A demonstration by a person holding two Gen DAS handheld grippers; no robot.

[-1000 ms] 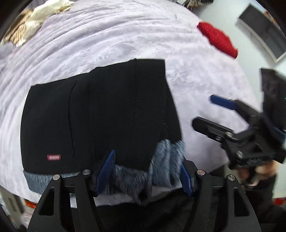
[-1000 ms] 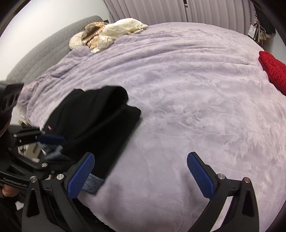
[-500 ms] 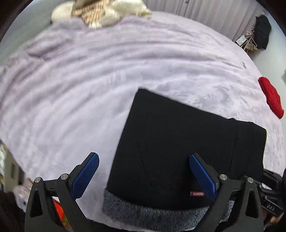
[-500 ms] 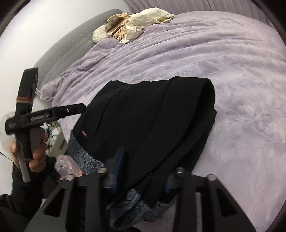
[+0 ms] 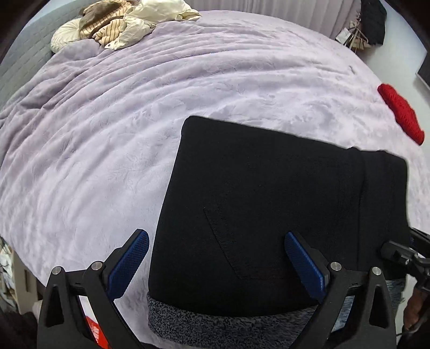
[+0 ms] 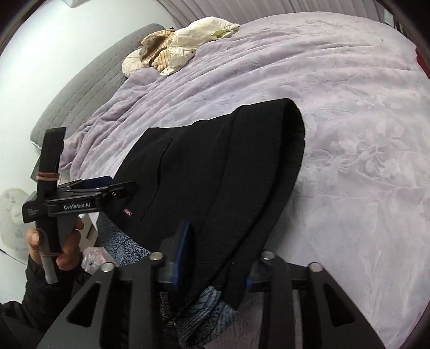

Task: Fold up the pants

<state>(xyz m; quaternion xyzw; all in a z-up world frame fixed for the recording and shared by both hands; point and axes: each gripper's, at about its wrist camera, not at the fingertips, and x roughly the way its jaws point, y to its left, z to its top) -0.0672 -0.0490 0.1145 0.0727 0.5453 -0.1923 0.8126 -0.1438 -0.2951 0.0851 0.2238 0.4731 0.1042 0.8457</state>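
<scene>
The black pants lie folded into a thick rectangle near the front edge of the bed, grey fleece lining showing along the near side. My left gripper hovers open over their left part, one pad above the blanket, the other above the cloth, nothing held. My right gripper has the pants' near right edge between its jaws, which are opening; the pads still lie against the cloth. A hand holds the left gripper at the pants' left side in the right wrist view.
A lilac plush blanket covers the whole bed. A heap of cream and striped clothes lies at the far end by the grey headboard. A red knitted item sits at the right edge. The bed's front edge runs just below the grippers.
My left gripper let go of the pants' fleece edge, opened wide and moved to their left side. My right gripper came in from the open and closed around the near right edge.
</scene>
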